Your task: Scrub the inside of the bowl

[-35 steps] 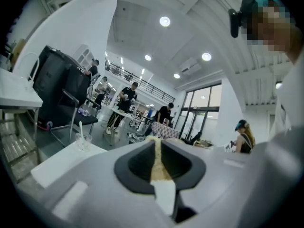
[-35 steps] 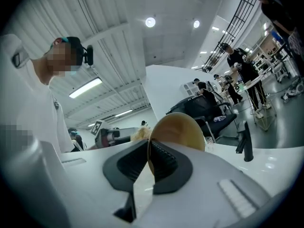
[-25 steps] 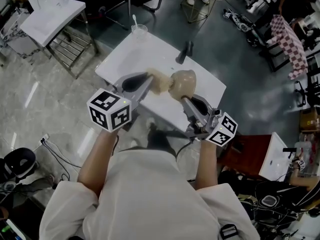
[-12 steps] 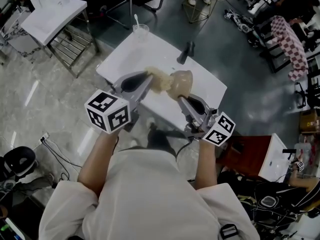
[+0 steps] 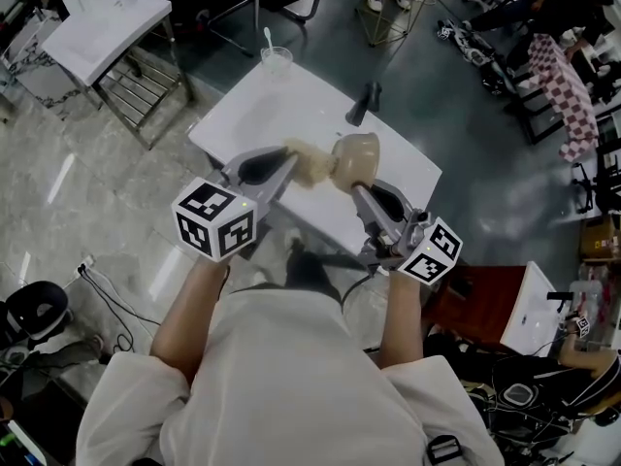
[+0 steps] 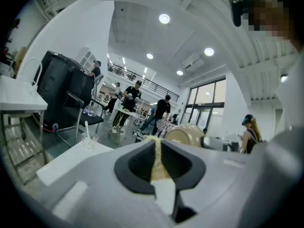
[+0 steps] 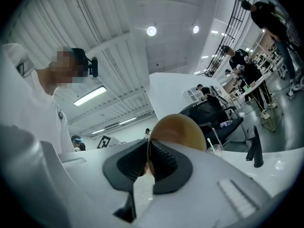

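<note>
The tan rounded bowl [image 5: 356, 156] hangs in the air above the white bench [image 5: 254, 113], tipped on its side with its mouth seemingly turned toward the person's left. The right gripper [image 5: 355, 191] has its fingers pinched on the bowl's rim, with the wall between them. The left gripper [image 5: 289, 159] has its fingers pressed on a pale beige scrubbing pad [image 5: 310, 161]. The pad's free end meets the bowl at its mouth, but the head view does not settle whether it reaches inside. I judge the scrubbing to be under way and not finished. No view shows the bowl's inside, so how much has been covered cannot be told.
</note>
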Available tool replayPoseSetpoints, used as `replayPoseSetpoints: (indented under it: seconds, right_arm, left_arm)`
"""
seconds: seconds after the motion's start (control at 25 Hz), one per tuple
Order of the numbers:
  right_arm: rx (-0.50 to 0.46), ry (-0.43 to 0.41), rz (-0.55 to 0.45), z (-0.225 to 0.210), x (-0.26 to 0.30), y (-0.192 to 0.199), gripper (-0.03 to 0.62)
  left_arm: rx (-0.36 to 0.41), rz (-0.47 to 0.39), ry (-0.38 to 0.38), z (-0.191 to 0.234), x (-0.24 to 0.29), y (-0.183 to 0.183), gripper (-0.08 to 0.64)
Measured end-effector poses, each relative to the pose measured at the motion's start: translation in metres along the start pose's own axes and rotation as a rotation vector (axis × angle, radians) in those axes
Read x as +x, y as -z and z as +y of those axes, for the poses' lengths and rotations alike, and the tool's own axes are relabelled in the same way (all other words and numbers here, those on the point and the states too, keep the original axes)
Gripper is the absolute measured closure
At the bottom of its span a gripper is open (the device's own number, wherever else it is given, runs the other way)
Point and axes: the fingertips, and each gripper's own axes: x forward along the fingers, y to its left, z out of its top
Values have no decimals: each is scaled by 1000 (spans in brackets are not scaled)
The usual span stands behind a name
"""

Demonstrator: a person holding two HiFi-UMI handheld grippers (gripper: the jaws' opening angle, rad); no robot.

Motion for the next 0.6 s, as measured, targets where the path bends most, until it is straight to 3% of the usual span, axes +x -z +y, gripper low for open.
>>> replayPoseSetpoints:
  seconds: [0.28,0.6]
  right_arm:
    - [-1,68,42,-16,1,13,572]
    - [-7,-12,52,3,11,15,572]
  left_arm:
    - [-40,-40,46,-7,-3,-8,526]
    - [-32,-76,-45,20,3,-21,526]
